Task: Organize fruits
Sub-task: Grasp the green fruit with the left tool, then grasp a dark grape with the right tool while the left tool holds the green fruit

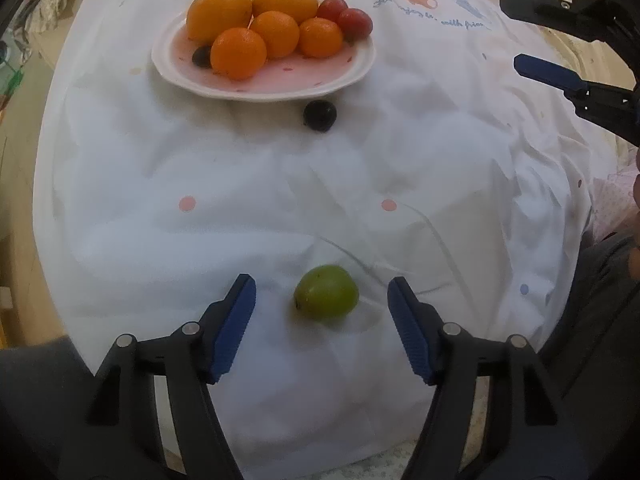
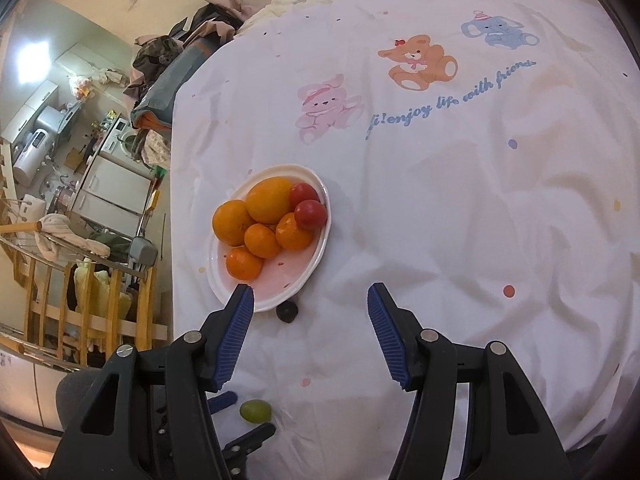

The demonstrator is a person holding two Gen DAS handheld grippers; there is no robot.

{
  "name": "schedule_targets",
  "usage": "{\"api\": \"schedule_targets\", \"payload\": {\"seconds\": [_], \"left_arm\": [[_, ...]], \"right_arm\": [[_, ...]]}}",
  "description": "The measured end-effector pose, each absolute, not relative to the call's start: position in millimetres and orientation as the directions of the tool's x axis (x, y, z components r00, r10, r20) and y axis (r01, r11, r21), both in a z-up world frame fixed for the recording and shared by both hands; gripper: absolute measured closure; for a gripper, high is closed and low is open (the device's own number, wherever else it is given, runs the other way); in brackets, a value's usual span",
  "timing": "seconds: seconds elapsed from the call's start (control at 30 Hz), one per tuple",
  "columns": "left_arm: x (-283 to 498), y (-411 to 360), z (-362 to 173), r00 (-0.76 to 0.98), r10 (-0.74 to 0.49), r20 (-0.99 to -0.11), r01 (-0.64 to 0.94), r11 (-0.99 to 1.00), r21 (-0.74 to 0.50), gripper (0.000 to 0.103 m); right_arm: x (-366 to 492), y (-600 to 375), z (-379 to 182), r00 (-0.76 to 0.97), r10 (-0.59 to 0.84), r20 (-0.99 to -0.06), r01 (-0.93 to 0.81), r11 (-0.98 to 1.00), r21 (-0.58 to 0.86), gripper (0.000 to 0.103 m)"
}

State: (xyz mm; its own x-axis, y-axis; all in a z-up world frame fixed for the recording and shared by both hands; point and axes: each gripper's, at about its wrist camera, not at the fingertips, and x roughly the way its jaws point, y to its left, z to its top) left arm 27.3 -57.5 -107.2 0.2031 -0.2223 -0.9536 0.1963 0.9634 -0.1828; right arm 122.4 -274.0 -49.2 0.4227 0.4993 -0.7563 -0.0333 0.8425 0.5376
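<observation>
The green fruit (image 1: 326, 297) lies on the white printed sheet (image 1: 320, 200) of the bed, between the blue pads of the left gripper (image 1: 322, 294). Its jaws stand wide apart, one pad at 9 o'clock of the fruit and the other at 3 o'clock, neither touching it. In the right wrist view the same green fruit (image 2: 255, 411) shows at 6 o'clock, low between the left gripper's fingers (image 2: 224, 399).

The right gripper (image 2: 311, 300) hangs above the sheet with its jaws apart and nothing between them; in the left wrist view it enters at 2 o'clock (image 1: 532, 36).

A white oval plate (image 1: 352, 76) with a pink centre sits at 12 o'clock in the left wrist view. It holds two large oranges (image 1: 219, 11) at the back, three smaller mandarins (image 1: 238, 53) in front of them, two red fruits (image 1: 354, 23) at the plate's 2 o'clock side, and one small dark fruit (image 1: 201, 56) at its 9 o'clock side beside the nearest mandarin. A second dark plum (image 1: 319, 115) lies on the sheet just off the plate's near rim, at its 5 o'clock. In the right wrist view this plum (image 2: 287, 311) sits just beyond the left pad of the right gripper, touching or nearly touching the plate (image 2: 320, 248).
</observation>
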Motion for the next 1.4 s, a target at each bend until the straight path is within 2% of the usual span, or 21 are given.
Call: {"api": "schedule_targets", "payload": {"seconds": [0.03,0.1,0.2,0.23,0.47,0.77,0.97,1.0,1.17,1.23,1.3,1.37,1.4], "left_arm": [[27,-59,-107,0.207,-0.233,-0.95,0.204,0.96,-0.191,0.045],[28,-60,-108,0.205,-0.23,-0.951,0.21,0.96,-0.187,0.06],[27,-61,-111,0.183,-0.23,-0.956,0.215,0.958,-0.19,0.074],[29,-60,-112,0.18,-0.225,-0.958,0.214,0.959,-0.185,0.075],[30,-50,-100,0.23,-0.233,-0.945,0.183,0.964,-0.193,0.077],[54,4,-58,0.408,-0.161,-0.899,-0.053,0.979,-0.199,0.077],[61,26,-53,0.412,-0.191,-0.891,-0.127,0.956,-0.264,0.077],[61,26,-53,0.413,-0.195,-0.89,-0.13,0.954,-0.27,0.077],[64,29,-54,0.409,-0.221,-0.885,-0.142,0.943,-0.3,0.077],[64,30,-54,0.402,-0.224,-0.887,-0.141,0.943,-0.302,0.077],[64,31,-55,0.399,-0.226,-0.888,-0.142,0.942,-0.304,0.077],[64,32,-55,0.397,-0.228,-0.889,-0.143,0.941,-0.306,0.077],[64,33,-56,0.394,-0.23,-0.89,-0.144,0.941,-0.307,0.077]], "right_arm": [[122,-274,-49,0.423,0.499,-0.756,-0.035,0.843,0.537,0.041],[122,-274,-48,0.426,0.499,-0.755,-0.037,0.843,0.537,0.041],[123,-274,-48,0.426,0.502,-0.753,-0.035,0.841,0.54,0.041],[123,-275,-48,0.426,0.504,-0.751,-0.035,0.839,0.543,0.041],[124,-267,-49,0.41,0.507,-0.758,-0.06,0.844,0.532,0.041],[124,-222,-75,0.37,0.471,-0.801,-0.166,0.882,0.441,0.041],[124,-171,-112,0.344,0.395,-0.852,-0.337,0.899,0.28,0.043],[124,-166,-118,0.335,0.388,-0.858,-0.349,0.898,0.269,0.047],[125,-147,-137,0.364,0.364,-0.857,-0.403,0.891,0.208,0.05],[127,-139,-141,0.377,0.345,-0.859,-0.431,0.887,0.167,0.057],[129,-133,-143,0.395,0.338,-0.854,-0.444,0.884,0.144,0.058],[133,-131,-146,0.407,0.316,-0.857,-0.442,0.889,0.118,0.064],[134,-131,-146,0.411,0.309,-0.858,-0.441,0.891,0.11,0.07]]}}
